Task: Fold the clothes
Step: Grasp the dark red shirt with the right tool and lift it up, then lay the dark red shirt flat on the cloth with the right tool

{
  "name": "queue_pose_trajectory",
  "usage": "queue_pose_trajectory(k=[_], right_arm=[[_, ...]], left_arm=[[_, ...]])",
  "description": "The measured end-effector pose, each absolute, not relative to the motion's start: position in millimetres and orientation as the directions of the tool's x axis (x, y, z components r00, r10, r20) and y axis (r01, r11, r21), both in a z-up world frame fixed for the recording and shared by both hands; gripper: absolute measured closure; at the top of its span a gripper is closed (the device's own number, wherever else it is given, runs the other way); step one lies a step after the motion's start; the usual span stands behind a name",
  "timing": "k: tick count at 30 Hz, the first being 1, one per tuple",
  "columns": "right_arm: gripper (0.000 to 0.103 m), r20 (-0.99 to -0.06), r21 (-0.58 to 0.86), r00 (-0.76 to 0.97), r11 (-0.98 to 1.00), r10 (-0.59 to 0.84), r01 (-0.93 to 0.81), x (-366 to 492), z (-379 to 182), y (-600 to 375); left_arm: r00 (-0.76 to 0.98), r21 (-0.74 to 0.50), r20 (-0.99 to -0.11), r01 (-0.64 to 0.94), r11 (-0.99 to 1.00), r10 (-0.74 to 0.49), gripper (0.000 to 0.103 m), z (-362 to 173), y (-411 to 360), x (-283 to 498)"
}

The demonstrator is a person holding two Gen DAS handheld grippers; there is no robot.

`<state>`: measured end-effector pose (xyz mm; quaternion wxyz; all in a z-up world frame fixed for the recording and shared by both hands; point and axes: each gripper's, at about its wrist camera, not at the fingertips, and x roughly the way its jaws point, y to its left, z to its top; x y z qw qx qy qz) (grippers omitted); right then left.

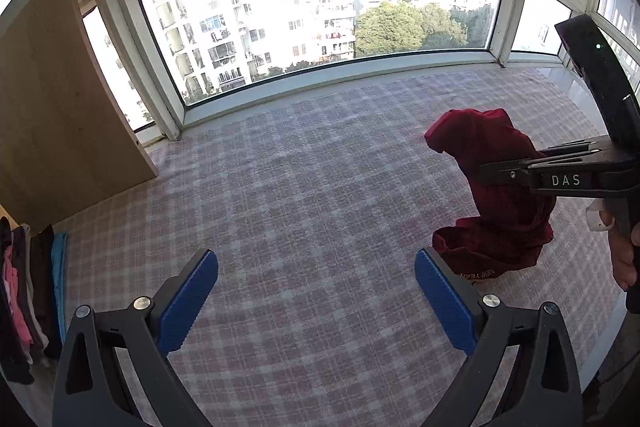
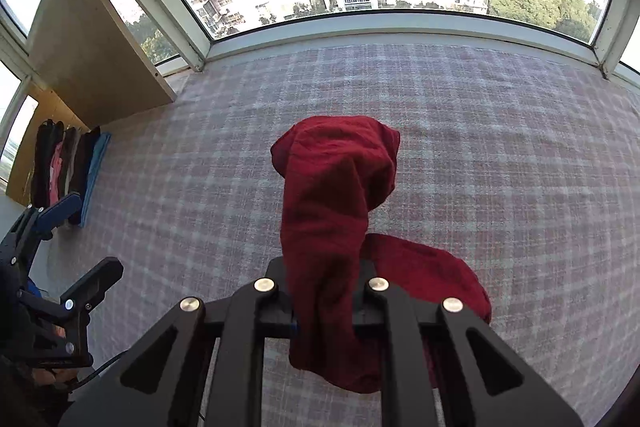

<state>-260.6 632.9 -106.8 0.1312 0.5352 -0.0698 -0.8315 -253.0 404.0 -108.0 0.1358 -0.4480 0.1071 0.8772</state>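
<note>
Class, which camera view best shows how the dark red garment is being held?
The right wrist view: the right gripper is shut on the dark red garment, cloth bunched between its fingers. The left wrist view shows the garment sideways, its lower end on the checked cloth.

Checked cloth [image 2: 480, 147] under red garment [image 2: 332, 187]

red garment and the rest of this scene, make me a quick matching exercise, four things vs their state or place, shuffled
Things:
1. red garment
2. left gripper
3. right gripper
4. stack of folded clothes

States or places:
A. open, nothing between its blue pads
B. at the left edge of the checked cloth, by the wooden board
C. shut on fabric
D. lifted in a bunch, lower end on the cloth

Pairs: 1-D, 2-A, 3-C, 4-B
</note>
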Motion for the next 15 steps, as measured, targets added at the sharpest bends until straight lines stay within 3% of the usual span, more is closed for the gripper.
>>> queue_pose_trajectory(k=[10,15], right_arm=[[0.089,-0.755,0.314,-0.479,-0.888,-0.448,0.336,-214.4,-5.1,552.8],[0.089,-0.698,0.394,-0.441,-0.817,-0.564,0.421,-186.6,34.4,498.7]], left_arm=[[-0.635,0.129,-0.772,-0.141,-0.982,-0.01,0.004,-78.5,294.3,-240.8],[-0.671,0.11,-0.741,-0.069,-0.992,-0.035,0.004,-55.4,230.5,-213.3]])
